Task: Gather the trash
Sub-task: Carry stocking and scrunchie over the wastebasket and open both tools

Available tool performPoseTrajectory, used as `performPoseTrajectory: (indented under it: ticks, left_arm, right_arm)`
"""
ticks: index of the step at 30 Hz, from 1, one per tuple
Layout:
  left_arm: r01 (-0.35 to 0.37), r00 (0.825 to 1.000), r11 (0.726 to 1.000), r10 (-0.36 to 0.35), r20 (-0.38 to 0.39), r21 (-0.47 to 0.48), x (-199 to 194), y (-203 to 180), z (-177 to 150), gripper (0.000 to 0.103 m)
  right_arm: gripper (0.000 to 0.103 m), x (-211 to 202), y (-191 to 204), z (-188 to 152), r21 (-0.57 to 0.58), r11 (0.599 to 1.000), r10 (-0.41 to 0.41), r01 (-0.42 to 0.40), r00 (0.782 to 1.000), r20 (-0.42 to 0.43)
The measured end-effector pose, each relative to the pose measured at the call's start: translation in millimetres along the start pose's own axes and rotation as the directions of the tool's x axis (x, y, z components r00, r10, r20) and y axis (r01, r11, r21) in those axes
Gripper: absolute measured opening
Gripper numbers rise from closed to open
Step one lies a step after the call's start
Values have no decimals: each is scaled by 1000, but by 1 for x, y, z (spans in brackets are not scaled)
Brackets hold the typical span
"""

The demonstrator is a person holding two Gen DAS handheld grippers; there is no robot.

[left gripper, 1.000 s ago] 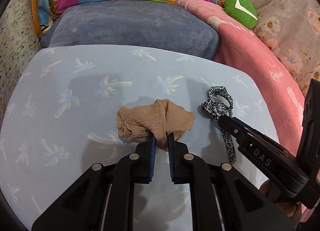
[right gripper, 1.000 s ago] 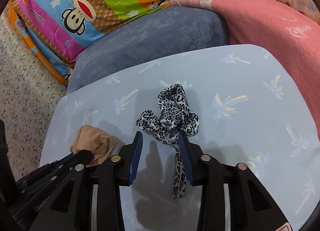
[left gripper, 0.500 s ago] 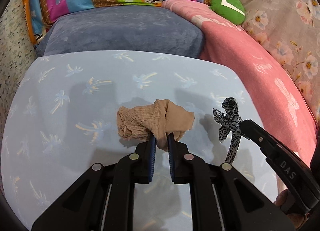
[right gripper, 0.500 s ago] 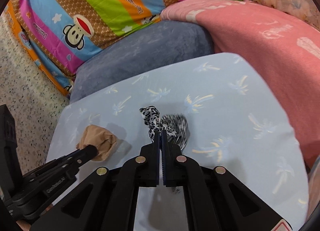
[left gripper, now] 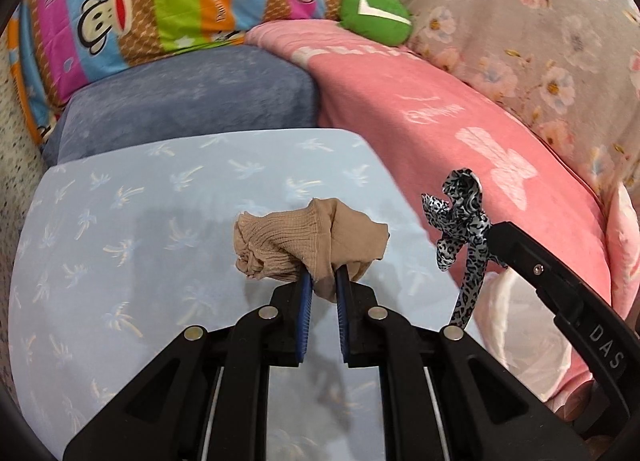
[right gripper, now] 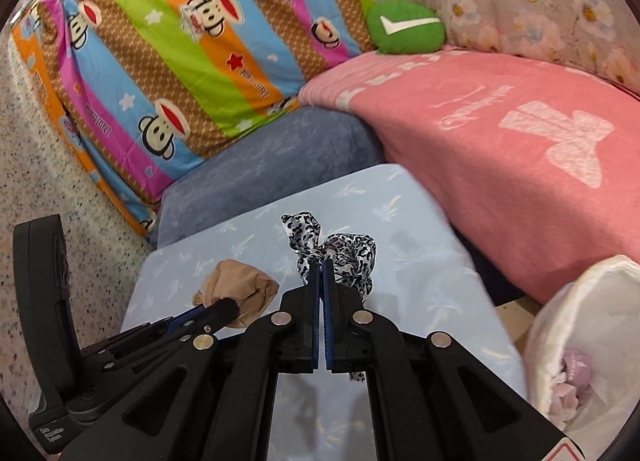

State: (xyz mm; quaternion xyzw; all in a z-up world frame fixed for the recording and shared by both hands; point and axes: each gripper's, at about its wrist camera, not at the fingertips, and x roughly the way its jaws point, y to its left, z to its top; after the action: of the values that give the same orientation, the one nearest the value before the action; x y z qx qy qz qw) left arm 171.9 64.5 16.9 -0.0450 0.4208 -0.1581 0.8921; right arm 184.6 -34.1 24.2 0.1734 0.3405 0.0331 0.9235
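Observation:
My left gripper point(left gripper: 322, 279) is shut on a crumpled beige stocking point(left gripper: 308, 241) and holds it above the light blue palm-print surface point(left gripper: 120, 221). The stocking also shows in the right wrist view point(right gripper: 240, 289), at the tip of the left gripper point(right gripper: 230, 307). My right gripper point(right gripper: 319, 267) is shut on a leopard-print hair tie point(right gripper: 340, 253), lifted off the surface, its tail hanging down. In the left wrist view the hair tie point(left gripper: 460, 221) hangs from the right gripper point(left gripper: 492, 233) over the surface's right edge.
A white-lined trash bin point(right gripper: 580, 341) with pink bits inside stands at the lower right; its rim shows in the left wrist view point(left gripper: 520, 321). A pink blanket point(right gripper: 500, 141), a blue-grey cushion point(left gripper: 192, 101), a striped monkey-print quilt point(right gripper: 180, 41) and a green plush point(right gripper: 404, 25) surround the surface.
My right gripper has shut on the hair tie and lifted it. Both grippers have risen and swung right with their loads; the trash bin has come into view.

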Motion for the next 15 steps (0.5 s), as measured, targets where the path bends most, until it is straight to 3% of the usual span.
performPoseTrajectory:
  ticks: [15]
  left_arm:
    - [93,995,971,-96,2,219,-16,-132,-22,11]
  right_arm:
    - [3,-128,-105,-5,128,989,-98,79,984,150]
